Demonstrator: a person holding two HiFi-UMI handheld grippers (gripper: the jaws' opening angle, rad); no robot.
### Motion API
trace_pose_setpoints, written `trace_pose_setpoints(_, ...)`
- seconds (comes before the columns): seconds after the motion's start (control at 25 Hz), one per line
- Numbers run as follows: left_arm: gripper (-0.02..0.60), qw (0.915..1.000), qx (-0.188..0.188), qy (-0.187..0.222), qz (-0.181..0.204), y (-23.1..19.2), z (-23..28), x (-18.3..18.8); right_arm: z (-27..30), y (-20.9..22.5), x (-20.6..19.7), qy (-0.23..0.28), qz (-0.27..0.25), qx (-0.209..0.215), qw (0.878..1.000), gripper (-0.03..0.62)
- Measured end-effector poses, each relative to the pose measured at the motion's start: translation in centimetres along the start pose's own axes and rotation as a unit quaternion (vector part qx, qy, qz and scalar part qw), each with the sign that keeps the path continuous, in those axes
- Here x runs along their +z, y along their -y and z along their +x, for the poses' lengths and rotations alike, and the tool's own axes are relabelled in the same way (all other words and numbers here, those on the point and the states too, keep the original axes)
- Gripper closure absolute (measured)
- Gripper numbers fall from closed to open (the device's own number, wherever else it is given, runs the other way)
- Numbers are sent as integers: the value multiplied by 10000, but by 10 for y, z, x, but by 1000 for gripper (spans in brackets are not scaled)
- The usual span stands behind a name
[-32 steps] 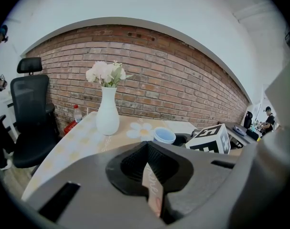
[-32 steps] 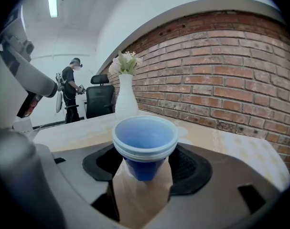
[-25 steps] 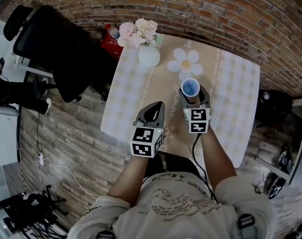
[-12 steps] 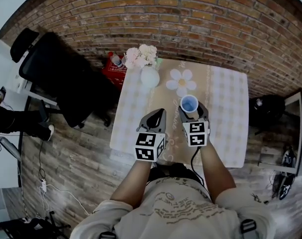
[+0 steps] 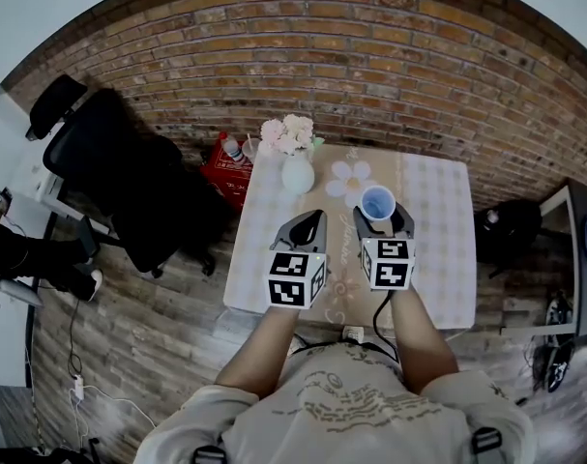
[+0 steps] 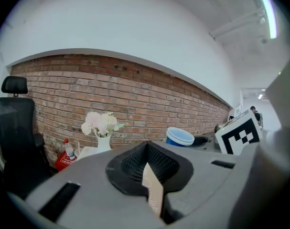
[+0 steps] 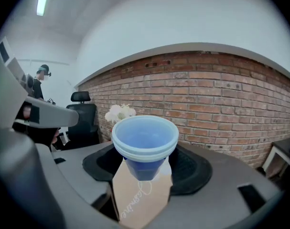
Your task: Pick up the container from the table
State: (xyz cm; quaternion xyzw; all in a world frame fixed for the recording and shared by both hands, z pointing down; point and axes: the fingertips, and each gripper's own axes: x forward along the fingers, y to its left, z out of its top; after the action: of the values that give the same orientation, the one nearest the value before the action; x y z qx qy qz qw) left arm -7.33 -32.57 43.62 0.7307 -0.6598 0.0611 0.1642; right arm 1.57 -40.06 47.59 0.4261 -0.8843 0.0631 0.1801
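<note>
The container, a light-blue cup (image 5: 376, 202) with a darker blue base, is held upright in the air above the table (image 5: 438, 230). My right gripper (image 5: 378, 213) is shut on it, its jaws against the cup's lower sides. The right gripper view shows the cup (image 7: 145, 137) close up between the jaws, with the tan table runner far below. My left gripper (image 5: 312, 220) hovers beside it on the left, shut and holding nothing. In the left gripper view the cup (image 6: 180, 136) shows to the right, past the closed jaws.
A white vase of pale flowers (image 5: 296, 167) stands at the table's far left edge. A red crate (image 5: 225, 167) sits on the floor by the brick wall. A black office chair (image 5: 129, 177) stands left of the table and a dark stool (image 5: 506, 225) right of it.
Both grippers have risen well above the table, the right one carrying the cup up with it. The table now looks smaller and farther below.
</note>
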Motion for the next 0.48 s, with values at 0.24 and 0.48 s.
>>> trace_pose_setpoints(0.24, 578, 9992, -205, 317, 157, 5, -9, 27, -28, -9, 52, 279, 288, 68, 9992, 293)
trace_pose_setpoints(0.48, 578, 9978, -345, 464, 321, 10, -12, 48, -47, -13, 83, 448, 203, -126, 9987, 298)
